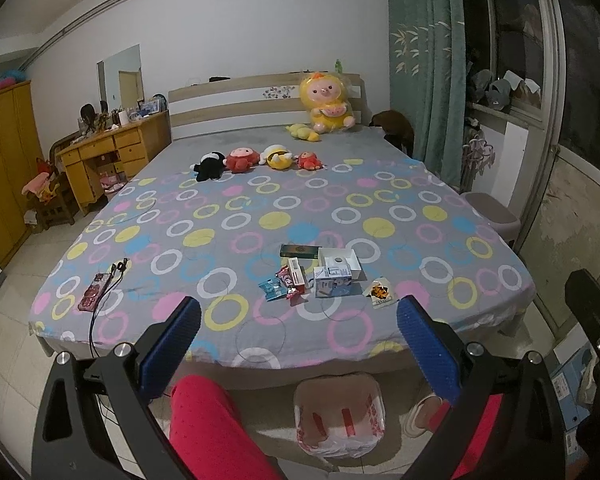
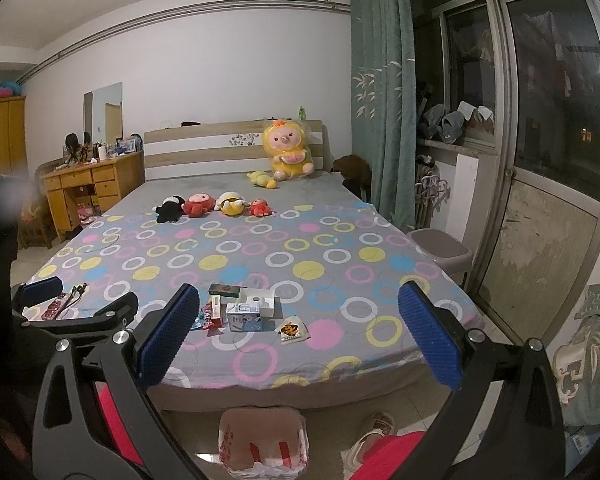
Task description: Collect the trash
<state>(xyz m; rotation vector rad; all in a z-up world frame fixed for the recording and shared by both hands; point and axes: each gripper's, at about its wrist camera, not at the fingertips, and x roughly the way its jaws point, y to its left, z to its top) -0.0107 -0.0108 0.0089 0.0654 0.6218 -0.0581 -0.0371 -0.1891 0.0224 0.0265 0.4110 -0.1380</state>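
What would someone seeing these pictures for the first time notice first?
Most likely the bed, which fills both views with its grey cover of coloured rings. Next the big yellow plush sitting against the headboard, with a row of small plush toys in front of it. Then the trash, a cluster of boxes and wrappers near the foot of the bed, framed by the open blue jaws of the left gripper and right gripper.

Matt printed cloth is being shown on the bed (image 1: 228, 240); ridged blue rubbery pads (image 2: 168, 336) and glossy wrappers (image 1: 274, 288) are being seen.
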